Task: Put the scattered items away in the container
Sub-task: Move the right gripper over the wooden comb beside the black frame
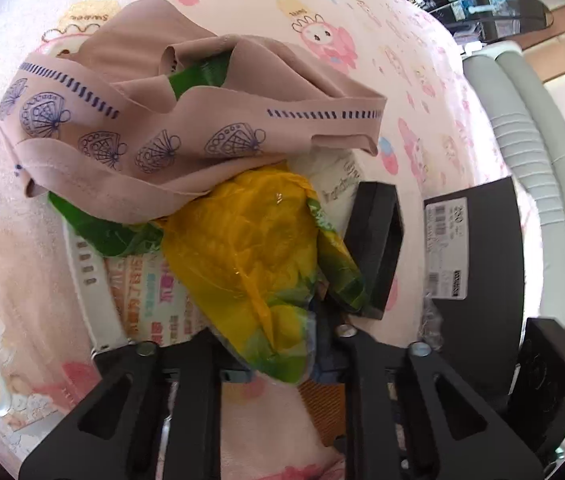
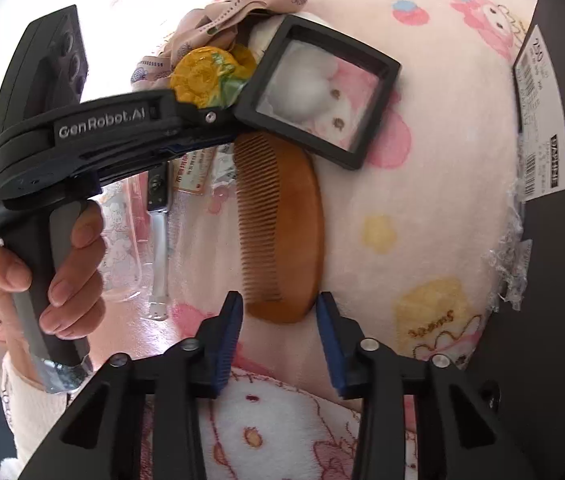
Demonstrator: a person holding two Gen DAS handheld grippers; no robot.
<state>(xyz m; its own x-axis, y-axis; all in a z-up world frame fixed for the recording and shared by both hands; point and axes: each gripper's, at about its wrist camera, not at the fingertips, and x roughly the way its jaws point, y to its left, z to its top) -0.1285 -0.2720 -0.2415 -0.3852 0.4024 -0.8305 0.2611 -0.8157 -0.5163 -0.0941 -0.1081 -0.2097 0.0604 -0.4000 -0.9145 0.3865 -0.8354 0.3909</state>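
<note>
In the left wrist view, the left gripper (image 1: pixel 282 344) is seen closed on a yellow and green wrapped packet (image 1: pixel 250 264), which is pinched at its near end. Just beyond it, a beige printed cloth (image 1: pixel 154 120) is draped over a heap of small packets, and a black square frame (image 1: pixel 378 248) lies to the right. At the far right, the dark container (image 1: pixel 478 240) with its barcode label is seen; nothing can be made out inside it from here.

In the right wrist view, the right gripper (image 2: pixel 278 340) is seen closed on the near end of a wooden comb (image 2: pixel 286 232), its blue pads (image 2: pixel 226 344) pressed to either side. The comb is lying flat on the pink cartoon blanket (image 2: pixel 422 200). The left gripper is seen at the left, held by a hand (image 2: pixel 54 272). The container's wall fills the right edge.

The task is judged to be at an early stage: two items are gripped, none is seen stowed, and cloth, frame and packets are left scattered.
</note>
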